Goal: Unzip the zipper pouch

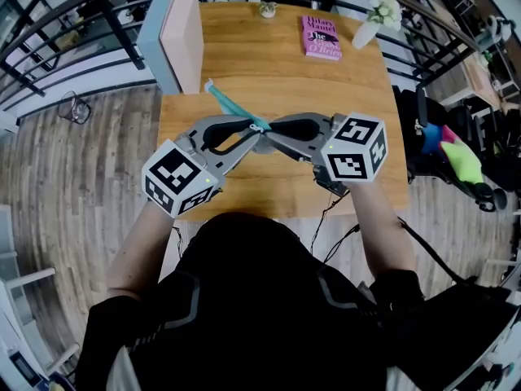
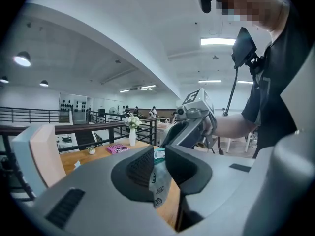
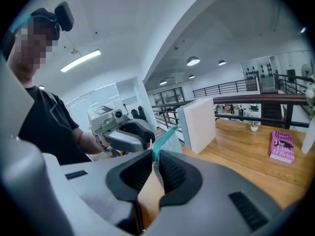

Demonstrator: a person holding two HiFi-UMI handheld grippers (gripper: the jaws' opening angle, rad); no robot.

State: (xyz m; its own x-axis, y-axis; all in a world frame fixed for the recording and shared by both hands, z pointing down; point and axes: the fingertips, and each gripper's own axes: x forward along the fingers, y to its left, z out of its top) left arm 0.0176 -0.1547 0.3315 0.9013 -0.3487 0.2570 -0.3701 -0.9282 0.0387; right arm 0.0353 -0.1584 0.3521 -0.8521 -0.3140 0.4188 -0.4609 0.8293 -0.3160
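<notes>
Anchoring the zipper pouch (image 3: pixel 165 140), the right gripper (image 3: pixel 155 157) is clamped on its teal edge, pinched between the jaws. The left gripper (image 2: pixel 160 152), closed on the printed fabric just opposite, should probably pull straight away along that edge, staying clear of the table (image 3: pixel 236 151) beyond.

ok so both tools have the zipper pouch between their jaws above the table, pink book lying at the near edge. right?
No. The pink book lies at the far end of the table, near the vase, as the head view shows. The rest holds: left tool and right tool both have the zipper pouch between their jaws above the table.
</notes>
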